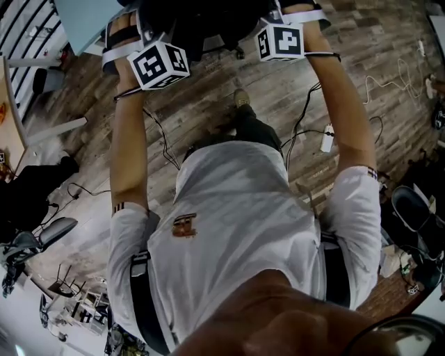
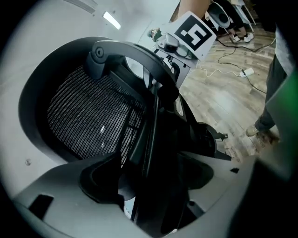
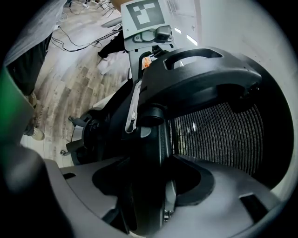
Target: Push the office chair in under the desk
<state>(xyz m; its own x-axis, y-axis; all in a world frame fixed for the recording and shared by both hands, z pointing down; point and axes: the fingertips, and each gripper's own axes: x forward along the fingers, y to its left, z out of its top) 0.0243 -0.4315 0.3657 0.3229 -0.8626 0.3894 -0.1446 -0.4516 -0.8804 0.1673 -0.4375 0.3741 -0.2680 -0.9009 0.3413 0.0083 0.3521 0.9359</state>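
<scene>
a: what does the head view show?

b: a person in a white shirt (image 1: 236, 222) stands on a wood-plank floor (image 1: 361, 69) with both arms stretched forward and a gripper in each hand. the left marker cube (image 1: 160, 64) and the right marker cube (image 1: 281, 42) sit side by side near the top of the view. the black office chair (image 1: 208, 21) is just beyond them, at the top edge.

a: and the desk?

b: the pale desk (image 1: 83, 21) shows as one corner at top left, and the chair stands just beside that corner. whether the seat is under the desk cannot be told from here.

a: what has the left gripper got?

b: the left gripper (image 2: 149, 183) has its fingers (image 2: 100, 179) closed onto the dark rim (image 2: 153, 121) of the chair's back. the rim fills the gap between them. the mesh back (image 2: 88, 116) spreads to the left of the rim.

a: the right one?

b: the right gripper (image 3: 149, 186) matches it. its fingers (image 3: 198, 181) are clamped on the opposite side of the chair's back, with the mesh to the right. each gripper view catches the other gripper's cube across the chair.

a: anything on the floor?

b: black cables (image 1: 167, 149) and a white power strip (image 1: 327, 139) lie on the planks near the person's shoe (image 1: 241, 99).
</scene>
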